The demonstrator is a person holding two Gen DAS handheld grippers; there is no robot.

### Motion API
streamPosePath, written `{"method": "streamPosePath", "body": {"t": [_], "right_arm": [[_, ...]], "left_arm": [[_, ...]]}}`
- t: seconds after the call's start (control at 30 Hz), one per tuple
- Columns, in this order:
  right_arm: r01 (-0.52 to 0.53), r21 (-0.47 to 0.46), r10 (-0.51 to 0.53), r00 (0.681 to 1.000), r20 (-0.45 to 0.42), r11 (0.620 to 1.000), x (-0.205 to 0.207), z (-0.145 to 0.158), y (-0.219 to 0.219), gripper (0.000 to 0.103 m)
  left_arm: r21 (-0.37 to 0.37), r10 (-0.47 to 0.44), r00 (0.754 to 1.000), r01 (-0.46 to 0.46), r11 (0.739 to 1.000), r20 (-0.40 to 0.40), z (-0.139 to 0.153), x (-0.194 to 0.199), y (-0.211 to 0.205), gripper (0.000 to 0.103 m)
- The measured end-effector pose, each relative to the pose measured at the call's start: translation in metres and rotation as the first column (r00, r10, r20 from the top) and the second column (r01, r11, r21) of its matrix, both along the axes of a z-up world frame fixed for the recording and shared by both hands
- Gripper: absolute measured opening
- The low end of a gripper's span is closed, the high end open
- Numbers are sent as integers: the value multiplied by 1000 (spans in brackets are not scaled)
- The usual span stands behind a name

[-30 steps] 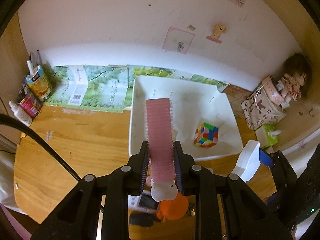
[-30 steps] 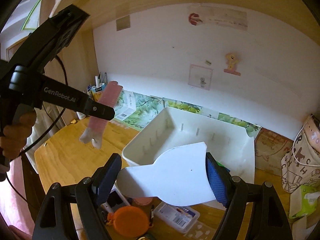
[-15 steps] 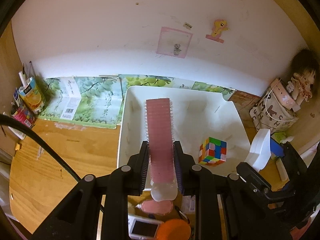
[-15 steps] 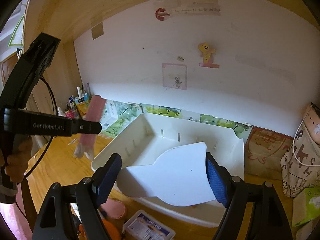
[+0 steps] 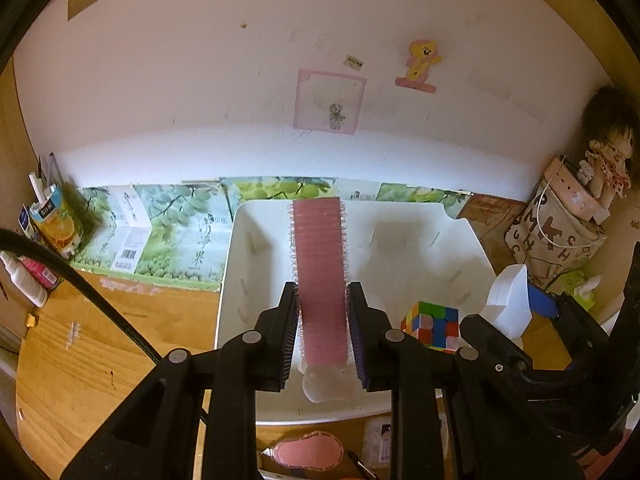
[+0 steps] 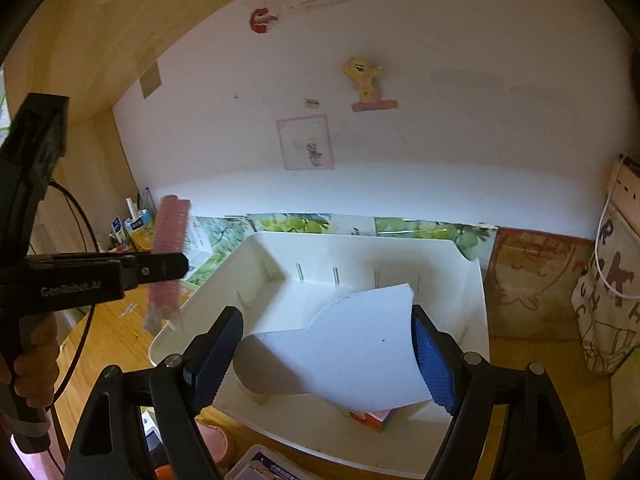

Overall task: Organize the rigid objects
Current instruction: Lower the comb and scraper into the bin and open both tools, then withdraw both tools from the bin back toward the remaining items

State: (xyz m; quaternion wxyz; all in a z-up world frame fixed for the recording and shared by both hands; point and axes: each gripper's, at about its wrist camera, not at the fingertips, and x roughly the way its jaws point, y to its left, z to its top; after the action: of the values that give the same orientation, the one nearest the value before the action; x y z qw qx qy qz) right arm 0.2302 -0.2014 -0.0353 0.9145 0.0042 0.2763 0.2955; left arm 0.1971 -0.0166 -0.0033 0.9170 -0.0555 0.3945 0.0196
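While the left wrist camera looks down its own fingers, the left gripper (image 5: 323, 334) is clamped on a pink bristly hair roller (image 5: 319, 276), which stands up between the pads and reaches toward twelve o'clock over the white bin (image 5: 460, 240); a pale clear tip pokes out below the jaws at six o'clock; inside the bin, at about four o'clock from the roller, sits a colourful puzzle cube (image 5: 431, 325) on the floor of the tray; at three o'clock the other tool's white load edges into frame; a juice carton (image 5: 56, 222) stands at nine o'clock on the wooden desk (image 5: 100, 344), and a doll (image 5: 608, 160) perches at two o'clock.

Over on the right wrist view, the right gripper (image 6: 326, 356) has its blue pads pressed against both sides of a flat white divider panel (image 6: 340, 350), gripping it above the bin (image 6: 476, 300); a sliver of the cube (image 6: 370, 416) peeps out beneath the panel at six o'clock; at nine o'clock the left gripper (image 6: 164, 270) shows from the side, the roller (image 6: 168, 264) upright in its grasp, just outside the bin's left wall.
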Motion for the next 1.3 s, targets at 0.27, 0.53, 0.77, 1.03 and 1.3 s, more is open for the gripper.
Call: {"method": "streamPosePath", "body": {"t": [0.27,0.53,0.77,1.03,1.3], "right_arm": [[23,15,-24,1000,11,1000,-2,4,-2,83],[13,2,-13,1000,21,1000,-14,15,2,85],[20,23,-21,998,52,1000,-36,37,-3,87],[46,54,-49,997,64,997,-61,57,-9,94],[108,92,-114,991,65,990,-92,67,-12,101]], "left_arm": [[59,-4,1000,5,998,-19,2,-1,-6,53],[105,4,999,-7,994,36,23,-21,-9,75],[115,4,995,-15,993,97,47,-49,-8,80],[148,9,988,-32,988,157,68,-86,0,86],[146,5,992,-24,989,128,71,-117,17,87]]}}
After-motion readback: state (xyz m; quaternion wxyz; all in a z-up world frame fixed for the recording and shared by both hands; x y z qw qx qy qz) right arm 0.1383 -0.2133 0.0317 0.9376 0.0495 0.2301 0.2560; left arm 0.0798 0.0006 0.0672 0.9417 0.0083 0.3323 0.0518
